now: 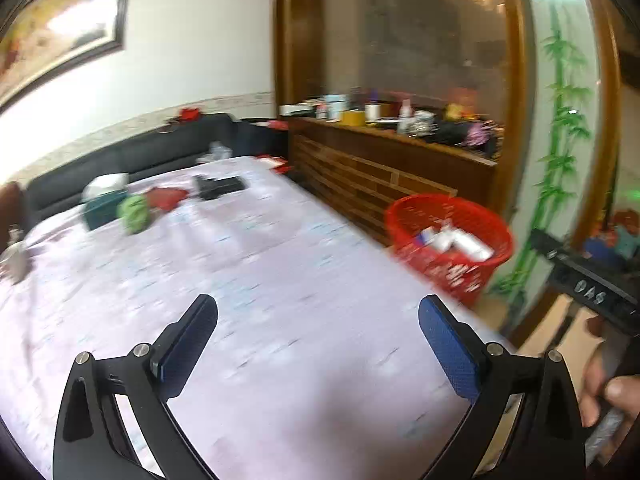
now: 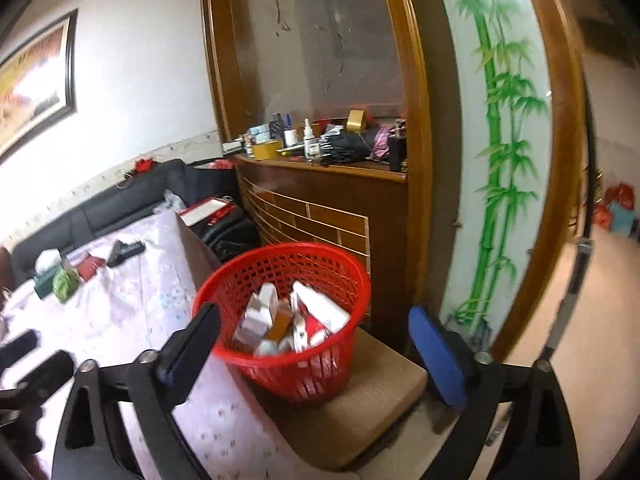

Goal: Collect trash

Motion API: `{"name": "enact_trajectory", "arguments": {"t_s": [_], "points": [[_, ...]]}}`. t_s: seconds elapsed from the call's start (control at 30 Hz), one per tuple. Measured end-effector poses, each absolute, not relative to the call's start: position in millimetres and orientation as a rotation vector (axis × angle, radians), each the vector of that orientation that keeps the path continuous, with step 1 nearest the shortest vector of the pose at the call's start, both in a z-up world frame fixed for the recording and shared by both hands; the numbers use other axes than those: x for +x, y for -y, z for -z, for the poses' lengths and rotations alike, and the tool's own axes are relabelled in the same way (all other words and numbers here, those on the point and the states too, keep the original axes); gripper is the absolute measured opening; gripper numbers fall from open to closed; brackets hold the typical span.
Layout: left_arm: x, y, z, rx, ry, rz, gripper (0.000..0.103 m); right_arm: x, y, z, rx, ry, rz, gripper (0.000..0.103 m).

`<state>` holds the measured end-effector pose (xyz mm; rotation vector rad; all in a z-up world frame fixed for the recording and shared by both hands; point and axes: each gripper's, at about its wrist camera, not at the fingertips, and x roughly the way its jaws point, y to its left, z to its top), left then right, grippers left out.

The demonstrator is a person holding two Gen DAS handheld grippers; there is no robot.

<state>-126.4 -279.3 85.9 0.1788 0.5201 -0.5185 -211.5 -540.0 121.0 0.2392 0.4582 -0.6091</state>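
In the left wrist view the left gripper fills the lower part of the frame with its jaws spread wide apart and nothing between them. Its blue pads hang above a bare stretch of the pale flowered cloth on the counter; they touch nothing. At the right edge of that frame a hand grips the dark body of the other tool.

In the right wrist view the right gripper also stands with its jaws wide apart and empty, one finger at lower left and the blue-padded one at lower right. Seen between them, in the middle of the frame, is the red basket. It stands on a tan cushioned stool just beside the counter's corner. White and orange boxes and tubes lie heaped inside it. The gripper's left finger overlaps the basket's near rim in the picture; whether it touches I cannot tell.

On the counter's far end, at the left of both frames, lie a crumpled green item, a dark green tissue box, a red packet and a black device, well apart from both grippers. The left view is blurred.
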Motion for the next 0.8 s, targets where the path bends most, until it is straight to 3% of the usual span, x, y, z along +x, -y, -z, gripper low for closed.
{"name": "enact_trajectory", "arguments": {"t_s": [0.37,0.8], "points": [[-160.9,219.2,-83.0,0.175,-0.411,0.394,0.103,-224.0,458.8,-108.5,0.113,-0.432,0.611,0.102],[-160.9,219.8,-84.6,0.291,-0.445,0.283,0.103,-219.9,441.3,-107.6,0.070,-0.428,0.576,0.102]]}}
